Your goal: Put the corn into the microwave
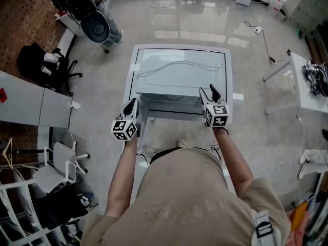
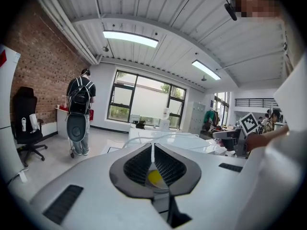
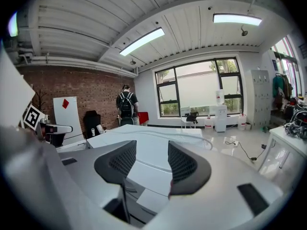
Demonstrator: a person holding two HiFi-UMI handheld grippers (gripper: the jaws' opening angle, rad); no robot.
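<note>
The corn (image 2: pixel 154 177) was recorded only in the left gripper view: a small, rounded yellow piece seated deep between the ribbed black jaws, most of it covered by them. The left gripper (image 2: pixel 153 150) was clenched on it, tips all but meeting. From the head view the corn could not be made out; there the left gripper (image 1: pixel 131 106) was seen held just off the near left corner of the white microwave (image 1: pixel 179 73), clear of it. The right gripper (image 3: pixel 152 150) stood released, its jaws well apart with nothing between them but the microwave's top (image 3: pixel 148 162) beyond. In the head view the right gripper (image 1: pixel 212 92) hung at the microwave's near right corner. A thin cable (image 1: pixel 174 65) lay across the appliance's top. A person with a backpack (image 2: pixel 80 104) stood at the far left.
</note>
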